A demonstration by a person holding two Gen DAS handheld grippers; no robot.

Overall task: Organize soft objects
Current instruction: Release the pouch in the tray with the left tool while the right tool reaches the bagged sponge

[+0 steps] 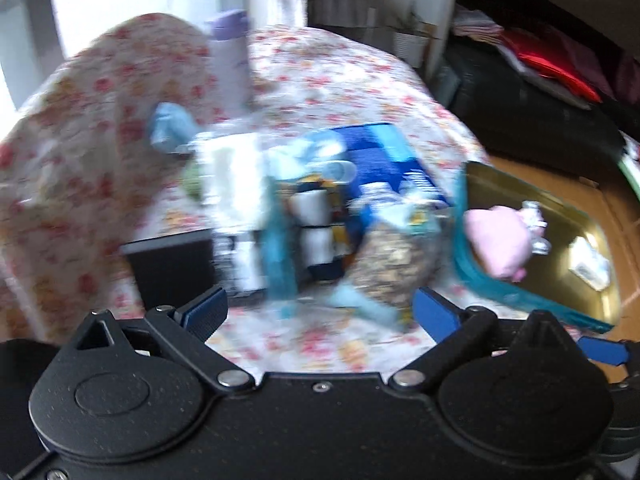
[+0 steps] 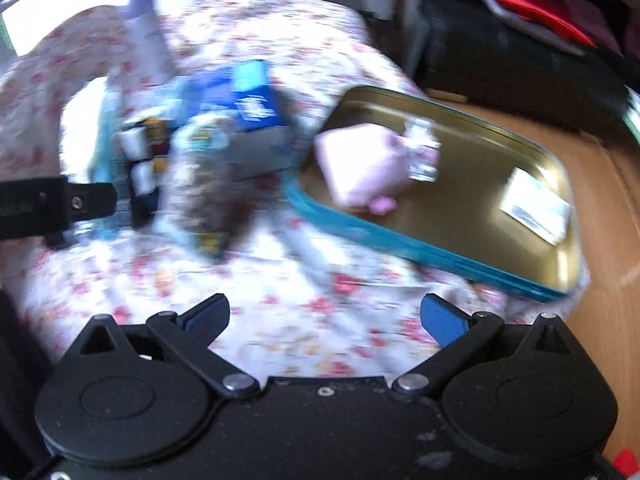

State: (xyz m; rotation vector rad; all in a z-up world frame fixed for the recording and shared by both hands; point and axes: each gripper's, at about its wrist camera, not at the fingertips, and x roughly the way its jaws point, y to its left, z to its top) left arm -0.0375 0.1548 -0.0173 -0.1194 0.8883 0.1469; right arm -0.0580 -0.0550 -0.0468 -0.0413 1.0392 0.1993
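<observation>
Both views are motion-blurred. A pink soft toy (image 1: 496, 236) (image 2: 360, 168) lies in a gold tin with a teal rim (image 1: 560, 200) (image 2: 480, 168), with a small shiny item (image 2: 420, 152) on it. A brown speckled soft thing (image 1: 388, 264) (image 2: 200, 184) sits on the flowered cloth (image 1: 304, 344) (image 2: 280, 288) to the left of the tin. A pale blue soft thing (image 1: 168, 124) lies further back on the left. My left gripper (image 1: 320, 312) stands open over the cloth in front of the speckled thing. My right gripper (image 2: 326, 314) is open too, short of the tin, holding nothing.
A blue box (image 1: 380, 156) (image 2: 248, 100), a coloured cube (image 1: 316, 220) (image 2: 140, 156) and a purple-capped bottle (image 1: 230, 60) (image 2: 144, 24) crowd the cloth. A white card (image 2: 536, 208) lies in the tin. Dark furniture with red fabric (image 1: 552, 68) stands at the right.
</observation>
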